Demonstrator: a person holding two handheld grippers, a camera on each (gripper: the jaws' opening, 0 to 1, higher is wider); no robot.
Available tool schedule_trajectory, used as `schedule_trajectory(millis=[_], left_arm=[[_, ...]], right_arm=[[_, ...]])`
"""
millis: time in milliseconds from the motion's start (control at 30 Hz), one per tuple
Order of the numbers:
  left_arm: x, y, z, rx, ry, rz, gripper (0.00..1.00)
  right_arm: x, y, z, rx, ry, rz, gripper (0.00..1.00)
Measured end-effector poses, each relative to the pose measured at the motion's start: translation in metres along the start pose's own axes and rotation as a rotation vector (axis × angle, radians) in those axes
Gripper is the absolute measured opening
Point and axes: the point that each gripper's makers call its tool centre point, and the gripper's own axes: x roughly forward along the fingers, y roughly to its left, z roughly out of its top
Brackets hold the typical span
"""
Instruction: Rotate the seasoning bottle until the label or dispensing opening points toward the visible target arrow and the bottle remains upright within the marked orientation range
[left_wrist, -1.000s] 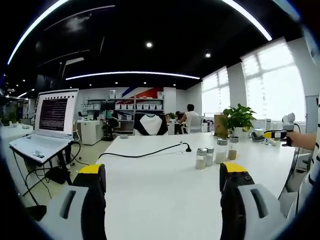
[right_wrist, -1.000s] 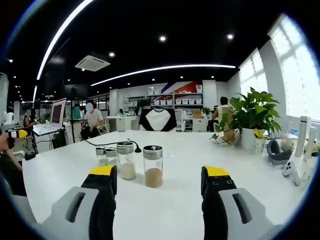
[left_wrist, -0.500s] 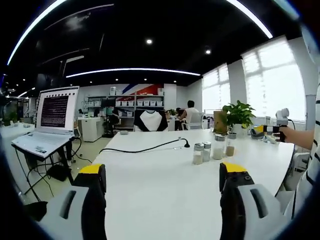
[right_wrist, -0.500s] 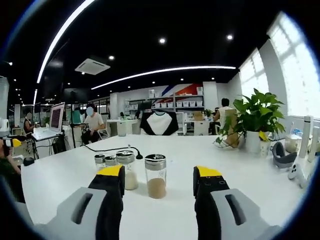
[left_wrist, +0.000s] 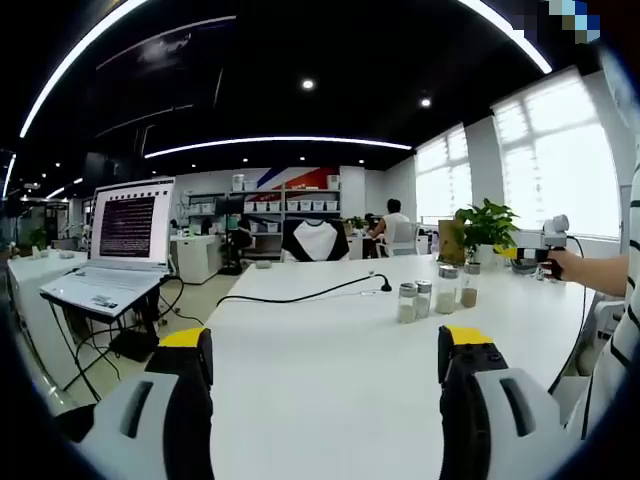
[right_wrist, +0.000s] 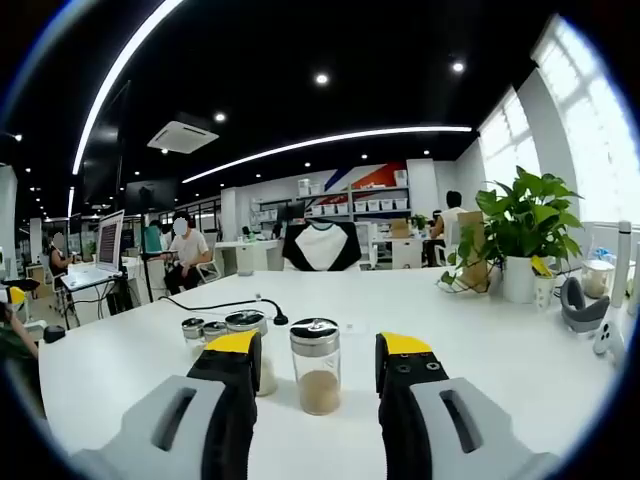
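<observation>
A glass seasoning bottle with a silver lid and brown powder stands upright on the white table. My right gripper is open, one yellow-tipped jaw on each side of the bottle and a gap left at both. Close behind its left jaw stand three more shakers, the largest partly hidden. In the left gripper view the same row of shakers stands far off at the right. My left gripper hangs open over bare table with nothing between its jaws. A hand holds the right gripper at the right edge.
A black cable runs across the table and ends in a plug behind the shakers. A potted plant and small white devices stand at the right. An open laptop sits on a stand left of the table. People sit in the background.
The right gripper has come closer to the brown-powder bottle, which now sits between its jaws, and the jaws have narrowed. The left view has only shifted slightly.
</observation>
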Motion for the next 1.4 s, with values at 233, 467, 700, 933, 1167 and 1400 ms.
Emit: schedule_trajectory(millis=[233,467,700,933,1167,1400], left_arm=[[-0.012,-0.001,0.005,-0.042,-0.024,0.006,0.99],[-0.020,0.005,0.002,-0.069,-0.020,0.029,0.98],[-0.022,0.016,0.012,-0.075,-0.072,0.046,1.00],[-0.020,0.011,0.007,-0.056,-0.040,0.034,0.99],[-0.022,0.011,0.002,-0.036,-0.022,0.040,0.99],[-0.031,0.021,0.008,-0.032,-0.047,0.074,0.99]], right_arm=[[0.019,0.000,-0.007,0.003,0.019,0.004,0.45],[0.032,-0.009,-0.008,0.030,0.024,0.000,0.47],[0.044,-0.005,-0.015,0.019,0.047,0.000,0.50],[0.060,0.007,-0.015,0.006,0.013,0.034,0.37],[0.076,0.009,-0.027,0.010,0.049,0.032,0.46],[0.090,0.011,-0.042,-0.050,0.082,0.023,0.48]])
